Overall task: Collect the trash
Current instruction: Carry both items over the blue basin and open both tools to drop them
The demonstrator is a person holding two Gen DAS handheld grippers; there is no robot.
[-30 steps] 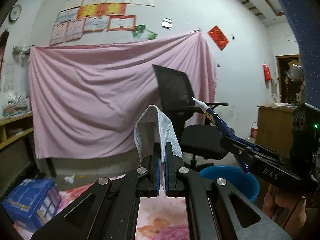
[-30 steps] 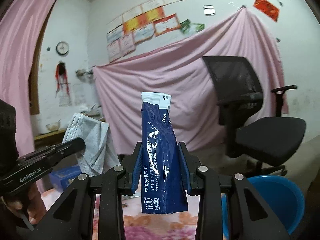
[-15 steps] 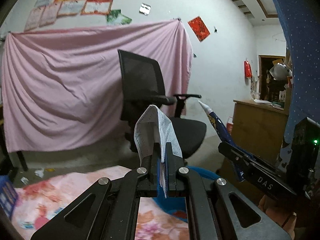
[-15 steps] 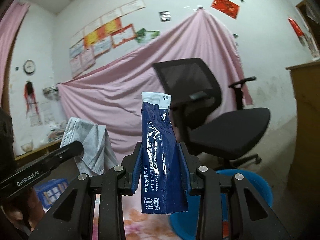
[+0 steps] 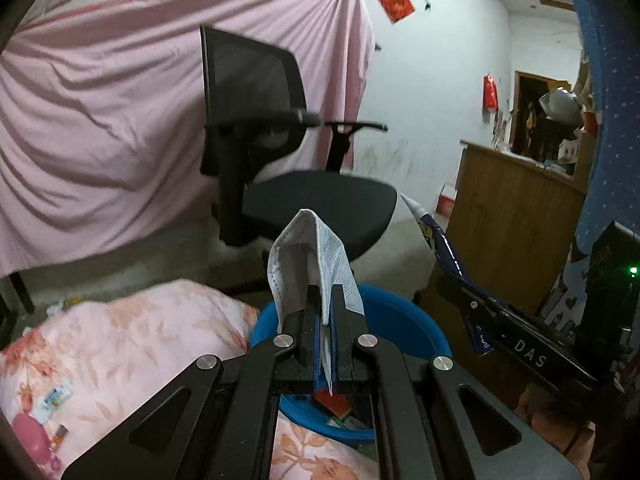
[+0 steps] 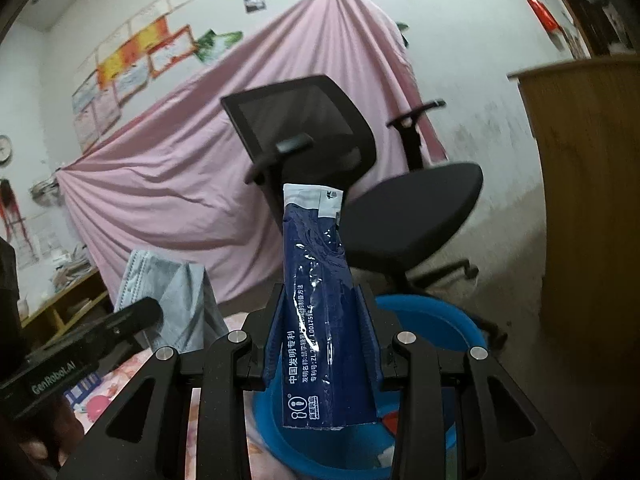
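My left gripper is shut on a pale face mask that stands up from the fingers, held above the near rim of a blue basin. My right gripper is shut on a dark blue wrapper with a white top, held upright over the blue basin. The basin holds some trash. The mask also shows at the left of the right wrist view, and the wrapper at the right of the left wrist view.
A black office chair stands behind the basin. A pink floral cloth covers the surface at the left, with small scraps on it. A wooden counter stands at the right. A pink sheet hangs on the wall.
Both grippers have swung right and tilted down, each keeping its item. The blue basin has come under them and the chair now fills the middle of both views.
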